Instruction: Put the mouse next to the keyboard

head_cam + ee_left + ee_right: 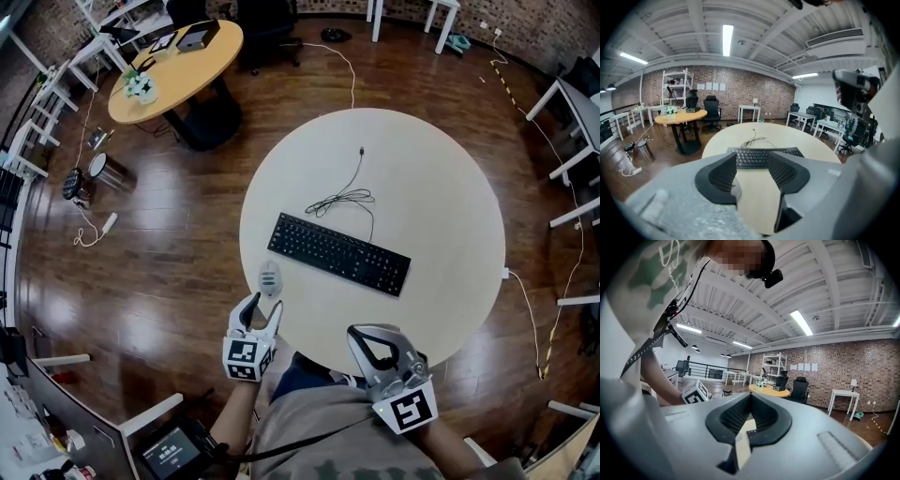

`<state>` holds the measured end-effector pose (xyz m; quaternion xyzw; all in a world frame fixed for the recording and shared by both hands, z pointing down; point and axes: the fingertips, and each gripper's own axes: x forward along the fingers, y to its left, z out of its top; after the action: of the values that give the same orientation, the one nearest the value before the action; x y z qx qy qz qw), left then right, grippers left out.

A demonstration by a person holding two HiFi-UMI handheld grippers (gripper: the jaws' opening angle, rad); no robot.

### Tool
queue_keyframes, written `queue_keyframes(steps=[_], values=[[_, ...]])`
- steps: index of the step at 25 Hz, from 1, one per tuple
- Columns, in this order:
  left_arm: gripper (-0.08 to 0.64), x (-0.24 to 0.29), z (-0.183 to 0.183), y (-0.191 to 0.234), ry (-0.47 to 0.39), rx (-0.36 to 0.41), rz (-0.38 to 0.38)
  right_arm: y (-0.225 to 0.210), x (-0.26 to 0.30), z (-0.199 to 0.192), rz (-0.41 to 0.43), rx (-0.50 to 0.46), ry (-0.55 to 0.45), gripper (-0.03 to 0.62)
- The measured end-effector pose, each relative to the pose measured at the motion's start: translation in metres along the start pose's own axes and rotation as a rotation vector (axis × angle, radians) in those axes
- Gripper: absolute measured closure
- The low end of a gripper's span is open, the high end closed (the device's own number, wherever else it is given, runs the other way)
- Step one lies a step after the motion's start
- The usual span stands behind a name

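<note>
Round pale table [431,187]: small grey-white oval mouse [270,277] sits near its 8 o'clock edge, just off the black keyboard's [339,253] left end. Left gripper [266,303] is spread at the mouse's 6 o'clock, not gripping it. Right gripper [362,336] is pressed together, empty.

The keyboard [338,253] is black. The mouse [270,277], at 8 o'clock from it, is light grey. The round table [441,178] is pale cream. The floor [159,281] is dark brown wood. The left gripper [263,307] and right gripper [360,337] are grey, with black-and-white square patterns.

Grey left tongs [267,301], black ribbed pads [723,175]
</note>
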<state>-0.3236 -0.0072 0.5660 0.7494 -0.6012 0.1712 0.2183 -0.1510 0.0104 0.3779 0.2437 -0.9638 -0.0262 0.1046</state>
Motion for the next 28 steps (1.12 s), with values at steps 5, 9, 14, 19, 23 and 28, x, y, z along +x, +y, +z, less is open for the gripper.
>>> queue_keyframes(steps=[5,9,14,19,23,28], values=[[0.304,0.051,-0.053,0.052,0.169,0.011,0.069,0.014,0.021,0.004,0.008,-0.007,0.005,0.588],[0.301,0.068,-0.07,0.067,0.208,0.053,0.085,0.025,0.034,0.007,0.03,-0.089,0.01,0.588],[0.294,0.081,-0.091,0.069,0.254,0.036,0.071,0.024,0.046,0.004,0.037,-0.096,0.006,0.588],[0.267,0.097,-0.107,0.074,0.302,-0.014,0.049,0.02,0.061,-0.005,0.033,-0.033,0.022,0.588],[0.267,0.113,-0.117,0.075,0.345,-0.02,0.033,0.013,0.072,-0.006,0.011,-0.016,0.028,0.588],[0.267,0.125,-0.118,0.082,0.347,-0.032,0.025,0.011,0.078,-0.009,-0.009,-0.034,0.048,0.588]])
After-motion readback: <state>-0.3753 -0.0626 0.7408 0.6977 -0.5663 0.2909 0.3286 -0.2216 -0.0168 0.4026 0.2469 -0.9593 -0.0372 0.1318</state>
